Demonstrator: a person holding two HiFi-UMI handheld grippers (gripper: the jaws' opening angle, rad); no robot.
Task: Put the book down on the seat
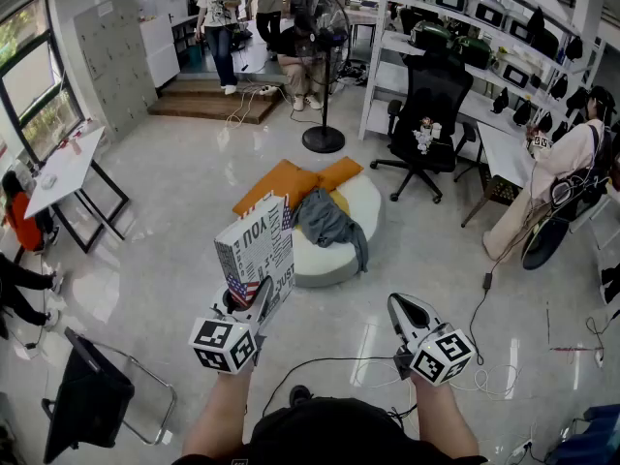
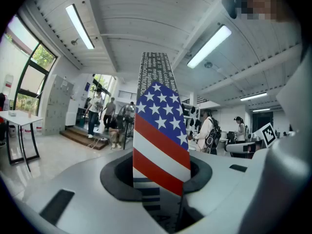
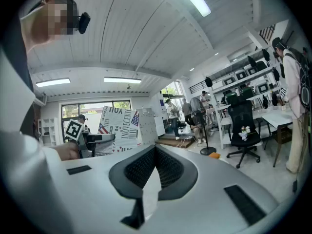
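Book in white card covered with black block lettering, one corner and the edge printed with a stars-and-stripes flag, stands upright in the air, pinched at its lower edge by the left claw. It hangs on the near-left side of the round white padded seat, overlapping that seat's rim in the head view but not resting on it. In the left gripper view the flag-printed edge rises straight up from between the two jaws, which press on it from either side.

The right claw is pressed together with nothing in it, held in the air on the near-right side of the seat, well apart from the book.

The seat sits on a glossy pale grey floor in a bright open workroom with a white ribbed ceiling and strip lights. On the seat lie two orange cushions, at its far-left side, and one crumpled grey garment draped over its middle and near rim. Beyond the seat stands one black pedestal fan; to the far right of the seat is one black office chair; well to the left is one white folding table. Several people are farther back beyond the fan.

One book, one seat, two claws.
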